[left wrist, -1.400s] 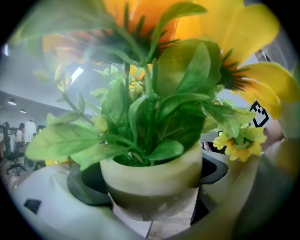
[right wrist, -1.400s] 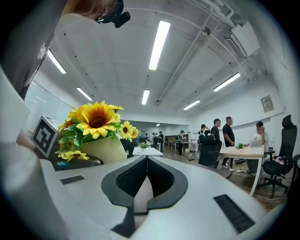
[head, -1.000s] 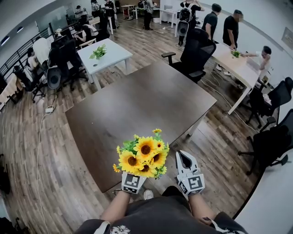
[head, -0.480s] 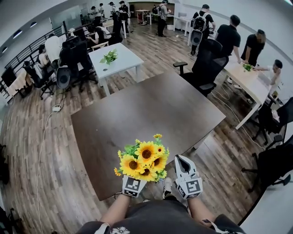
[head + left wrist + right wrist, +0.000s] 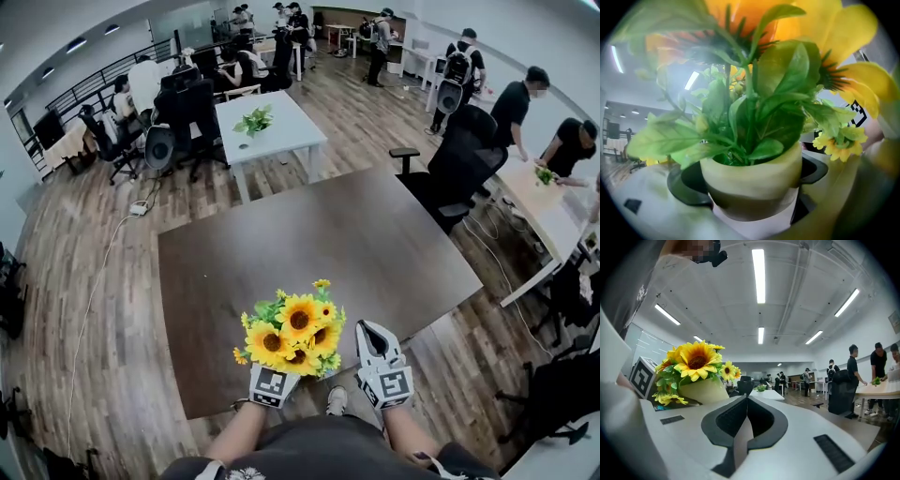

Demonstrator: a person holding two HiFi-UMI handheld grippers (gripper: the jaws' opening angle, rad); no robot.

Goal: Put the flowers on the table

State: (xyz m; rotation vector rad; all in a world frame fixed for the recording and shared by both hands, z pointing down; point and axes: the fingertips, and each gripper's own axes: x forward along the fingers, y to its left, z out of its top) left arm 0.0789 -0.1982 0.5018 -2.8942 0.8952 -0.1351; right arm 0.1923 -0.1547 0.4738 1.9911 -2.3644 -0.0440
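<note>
The left gripper (image 5: 273, 381) holds a pot (image 5: 752, 180) of flowers (image 5: 292, 328). Its two jaws sit one on each side of the pot and press on it, and the black pads (image 5: 684, 185) show on both sides. The pot is cream and round, and it stands upright. The flowers are big yellow sunflowers with green leaves (some small yellow ones peek out too). In the head view the flowers are up in the air, over the near edge of the dark brown table (image 5: 309, 234). They are not on the tabletop. The right gripper (image 5: 367, 330) is just beside the flowers, on their right. Its jaws are pressed together and hold nothing. It points up and away from the person. A black chair (image 5: 459, 169) stands at the far right corner of the brown table. Past the far edge there is a white table (image 5: 281, 131) with a green plant (image 5: 254, 120) on it. People stand and sit far off in the room. The floor (image 5: 94, 281) is wood.
</note>
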